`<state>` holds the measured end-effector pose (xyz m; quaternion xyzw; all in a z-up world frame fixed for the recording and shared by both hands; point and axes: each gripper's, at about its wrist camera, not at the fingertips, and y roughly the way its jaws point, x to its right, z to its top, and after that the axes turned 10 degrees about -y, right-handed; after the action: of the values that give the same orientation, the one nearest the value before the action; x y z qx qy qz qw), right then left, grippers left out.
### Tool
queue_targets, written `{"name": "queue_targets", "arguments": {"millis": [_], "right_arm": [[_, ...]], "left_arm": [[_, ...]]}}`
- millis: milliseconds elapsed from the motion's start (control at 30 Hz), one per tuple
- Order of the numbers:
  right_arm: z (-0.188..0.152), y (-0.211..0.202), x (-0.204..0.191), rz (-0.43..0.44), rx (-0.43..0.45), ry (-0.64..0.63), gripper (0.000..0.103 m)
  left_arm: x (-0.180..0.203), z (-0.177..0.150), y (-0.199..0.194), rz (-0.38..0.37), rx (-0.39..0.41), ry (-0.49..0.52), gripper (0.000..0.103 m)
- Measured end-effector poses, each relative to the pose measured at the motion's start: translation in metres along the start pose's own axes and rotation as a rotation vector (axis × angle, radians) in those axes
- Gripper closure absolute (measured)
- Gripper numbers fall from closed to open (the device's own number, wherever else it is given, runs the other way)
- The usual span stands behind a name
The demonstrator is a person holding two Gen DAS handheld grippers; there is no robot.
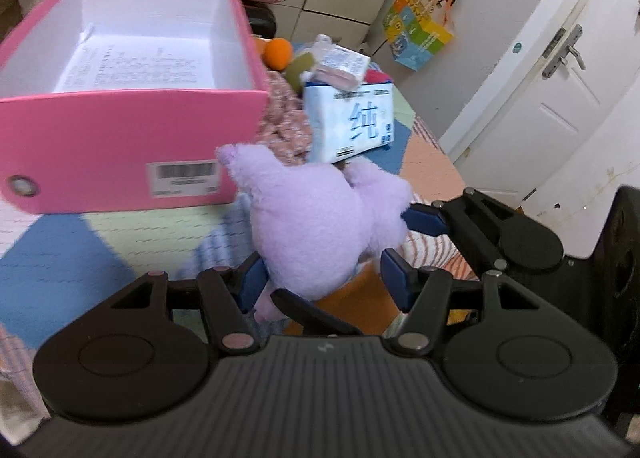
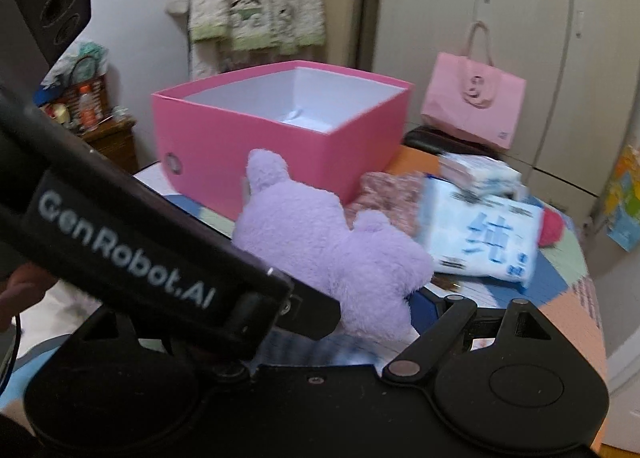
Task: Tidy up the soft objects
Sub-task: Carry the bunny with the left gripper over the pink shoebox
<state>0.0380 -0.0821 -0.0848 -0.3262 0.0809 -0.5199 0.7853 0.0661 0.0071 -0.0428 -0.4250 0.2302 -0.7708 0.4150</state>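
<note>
Soft, even indoor light fills the room, bright on the white door [image 1: 560, 97] and dimmer toward the wardrobe [image 2: 480, 37], with only faint shadows and no harsh glare. Both views bend strongly at the edges and darken in the corners. Motion blur smears the pink box [image 1: 120, 145] and tissue pack [image 2: 488, 234].

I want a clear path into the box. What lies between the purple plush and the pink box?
Nothing: in the right wrist view the purple plush overlaps the pink box's front wall, its ear against the wall.
</note>
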Motion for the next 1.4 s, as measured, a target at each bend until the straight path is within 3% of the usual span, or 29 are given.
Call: {"name": "queue_targets", "arguments": {"millis": [233, 400, 667, 867, 1033, 1200, 1267, 1400], "right_arm": [[0.043, -0.004, -0.017, 0.098, 0.003, -0.035, 0.013], [0.066, 0.0, -0.028, 0.126, 0.035, -0.098, 0.013], [0.104, 0.016, -0.025, 0.118, 0.088, -0.122, 0.013], [0.141, 0.037, 0.009, 0.162, 0.123, -0.052, 0.012], [0.166, 0.064, 0.032, 0.193, 0.136, -0.086, 0.012], [0.181, 0.099, 0.055, 0.197, 0.112, -0.093, 0.014], [0.187, 0.113, 0.066, 0.214, 0.086, -0.091, 0.026], [0.192, 0.138, 0.089, 0.266, 0.04, -0.038, 0.033]], "left_arm": [[-0.024, 0.019, -0.041, 0.017, -0.024, -0.013, 0.044], [-0.04, 0.039, -0.049, 0.04, -0.054, -0.054, 0.044], [-0.05, 0.077, -0.068, 0.064, 0.006, -0.031, 0.044], [-0.052, 0.12, -0.075, 0.068, 0.084, -0.004, 0.043], [-0.058, 0.156, -0.064, 0.101, 0.144, 0.064, 0.042], [-0.077, 0.19, -0.035, 0.077, 0.14, 0.026, 0.042], [-0.086, 0.2, -0.026, 0.08, 0.14, 0.009, 0.042], [-0.11, 0.22, -0.008, 0.026, 0.11, -0.038, 0.042]]}}
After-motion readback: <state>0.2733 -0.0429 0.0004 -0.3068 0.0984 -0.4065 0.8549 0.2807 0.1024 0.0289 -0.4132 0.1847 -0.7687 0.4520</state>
